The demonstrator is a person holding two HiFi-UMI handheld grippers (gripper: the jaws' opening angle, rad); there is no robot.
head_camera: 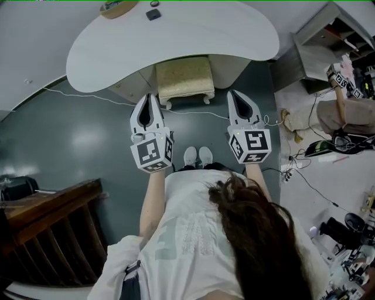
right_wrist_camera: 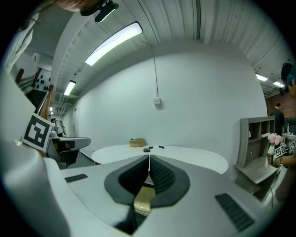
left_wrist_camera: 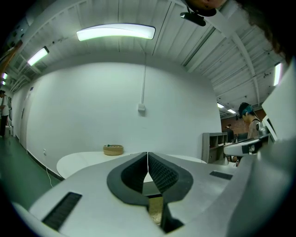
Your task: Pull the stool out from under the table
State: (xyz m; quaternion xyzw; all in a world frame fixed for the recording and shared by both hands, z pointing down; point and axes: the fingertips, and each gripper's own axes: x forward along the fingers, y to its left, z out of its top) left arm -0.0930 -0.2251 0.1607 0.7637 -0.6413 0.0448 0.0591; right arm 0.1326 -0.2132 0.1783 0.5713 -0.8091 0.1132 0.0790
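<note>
Dark hair and a white shirt, the person's (head_camera: 234, 234) own, fill the lower part of the head view, with two white shoes (head_camera: 198, 156) side by side on the dark floor (head_camera: 70, 135) just ahead. One stool (head_camera: 183, 79), with a beige cushioned top and pale legs, stands beyond the shoes, its back part tucked under the front edge of the white curved surface (head_camera: 234, 35) and its front part showing. Two grippers are held out toward it, each with one marker cube: the left gripper (head_camera: 150, 96) points past the stool's left front corner and the right gripper (head_camera: 235, 94) past its right, neither touching it. Both have their jaws pressed together with nothing between them (each gripper view shows only a hairline seam at the tips, and a strip of the beige cushion lower down through the gap). On the surface, toward its far edge, sit one shallow woven basket (head_camera: 117, 7), whose contents are too small to tell, and two small dark things (head_camera: 153, 14) near it. One thin pale cable (head_camera: 88, 96) trails across the floor at the left. One grey open shelf unit (head_camera: 328, 41) stands to the right, one dark wooden piece of furniture (head_camera: 53, 205) at the lower left.
</note>
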